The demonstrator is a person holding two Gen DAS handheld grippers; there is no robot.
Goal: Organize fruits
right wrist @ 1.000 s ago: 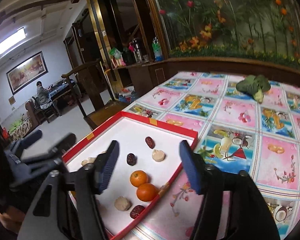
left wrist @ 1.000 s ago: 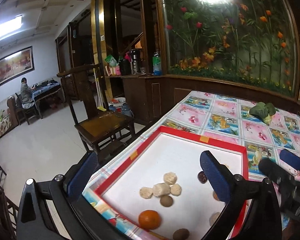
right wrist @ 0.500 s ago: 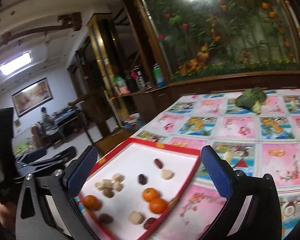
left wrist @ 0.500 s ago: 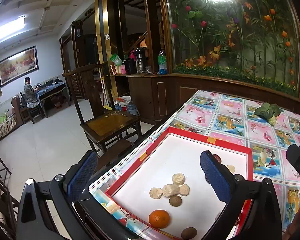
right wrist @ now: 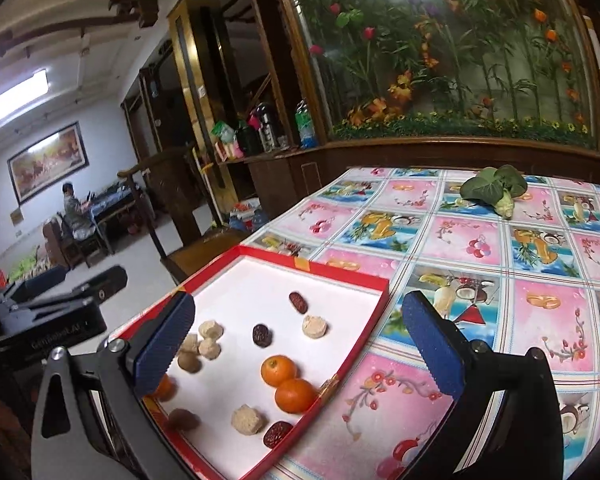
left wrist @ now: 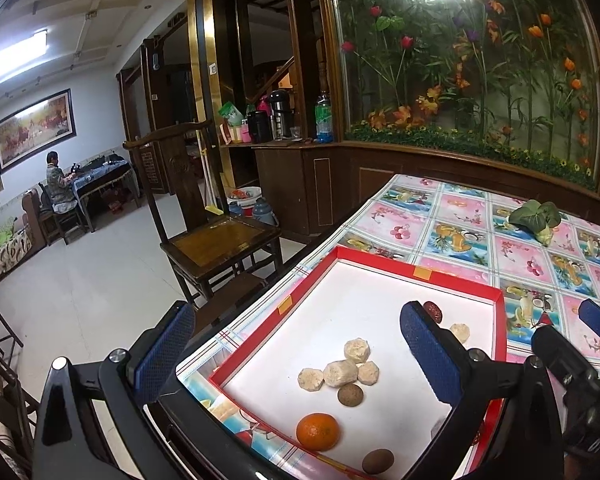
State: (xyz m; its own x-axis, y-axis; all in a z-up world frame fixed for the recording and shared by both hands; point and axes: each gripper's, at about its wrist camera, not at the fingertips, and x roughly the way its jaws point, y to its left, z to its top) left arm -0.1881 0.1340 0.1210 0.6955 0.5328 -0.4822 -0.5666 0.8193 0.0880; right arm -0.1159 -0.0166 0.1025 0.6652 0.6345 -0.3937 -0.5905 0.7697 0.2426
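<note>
Patterned oilcloth covers the bench where a shallow red-rimmed white tray (right wrist: 342,376) holds two orange mandarins (right wrist: 287,384) touching — both hand-held grippers, right (right wrist: 296,340) and left (left wrist: 296,350), gape empty, so I'd straddle one fruit squarely before squeezing gently.

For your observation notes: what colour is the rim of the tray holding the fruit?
Red; the tray rim shows best in the right wrist view.

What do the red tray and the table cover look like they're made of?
The red tray looks like cardboard: thin folded walls, matte white floor, orange tape tabs on the rim. The table cover seems to be glossy plastic or oilcloth: printed fruit squares with a slight sheen. Neither is certain from looks alone.
</note>
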